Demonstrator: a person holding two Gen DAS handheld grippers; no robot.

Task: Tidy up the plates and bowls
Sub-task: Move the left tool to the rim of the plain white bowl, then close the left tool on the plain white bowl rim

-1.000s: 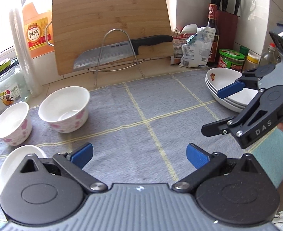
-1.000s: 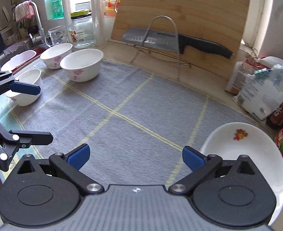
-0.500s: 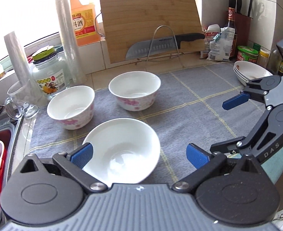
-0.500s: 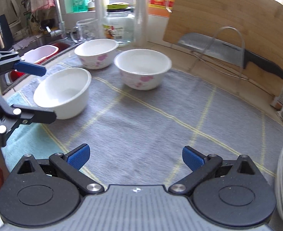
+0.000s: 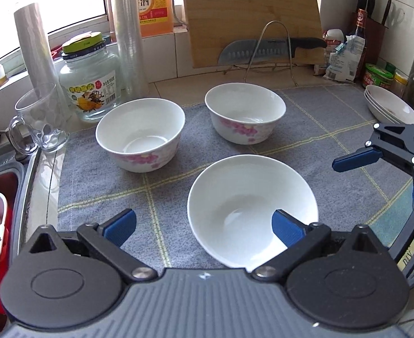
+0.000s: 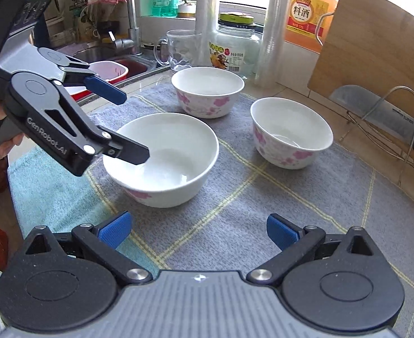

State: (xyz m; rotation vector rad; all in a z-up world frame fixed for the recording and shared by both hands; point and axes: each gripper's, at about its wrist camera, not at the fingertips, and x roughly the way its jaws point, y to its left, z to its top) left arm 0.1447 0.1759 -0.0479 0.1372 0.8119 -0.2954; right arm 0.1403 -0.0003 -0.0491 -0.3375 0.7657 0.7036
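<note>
Three bowls stand on the grey mat (image 5: pixel 333 118); the nearest bowl (image 5: pixel 252 208) lies under the left gripper (image 5: pixel 204 226), jaws spread, one finger over its rim, gripping nothing; the right gripper (image 6: pixel 198 231) hovers low beside it, released; stacked plates (image 5: pixel 390 107) sit far right.

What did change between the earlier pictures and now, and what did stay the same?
The left gripper swung left from the plate stack toward the three bowls and closed in on the nearest bowl, one finger now over its rim. The right gripper turned the same way. Both stay open and empty; bowls and plates did not move.
</note>
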